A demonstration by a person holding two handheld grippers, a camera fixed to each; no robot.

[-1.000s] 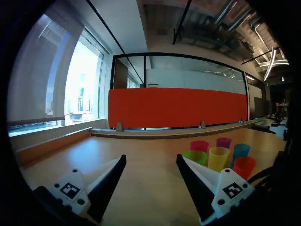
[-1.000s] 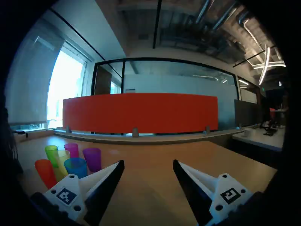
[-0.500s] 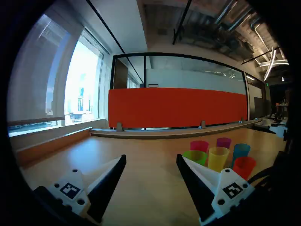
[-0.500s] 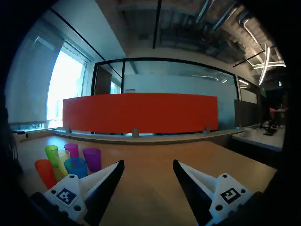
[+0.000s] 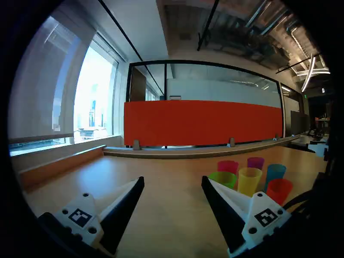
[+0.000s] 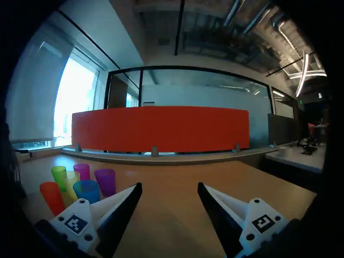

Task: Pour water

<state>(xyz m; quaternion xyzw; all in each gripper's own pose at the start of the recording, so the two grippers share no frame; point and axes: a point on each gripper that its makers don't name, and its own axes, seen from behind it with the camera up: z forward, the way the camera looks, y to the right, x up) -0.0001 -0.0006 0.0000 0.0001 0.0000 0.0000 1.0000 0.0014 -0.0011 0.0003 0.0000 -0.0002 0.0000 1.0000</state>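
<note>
Several coloured plastic cups stand clustered on the wooden table (image 5: pixel 172 206). In the left gripper view they sit at the right: green cup (image 5: pixel 222 178), yellow cup (image 5: pixel 250 180), pink cup (image 5: pixel 228 166), purple cup (image 5: pixel 256 162), blue cup (image 5: pixel 275 173), orange cup (image 5: pixel 279 190). My left gripper (image 5: pixel 173 185) is open and holds nothing, with the cups just beyond its right finger. In the right gripper view the same cluster stands at the left: orange cup (image 6: pixel 51 197), blue cup (image 6: pixel 87 191), purple cup (image 6: pixel 105 181), green cup (image 6: pixel 59 176). My right gripper (image 6: pixel 169 190) is open, nothing between its fingers.
An orange divider panel (image 5: pixel 202 122) runs along the table's far edge, with a glass wall behind it. Large windows (image 5: pixel 92 107) and a wooden sill stand to the left. Another desk (image 6: pixel 296 157) with objects lies at the far right.
</note>
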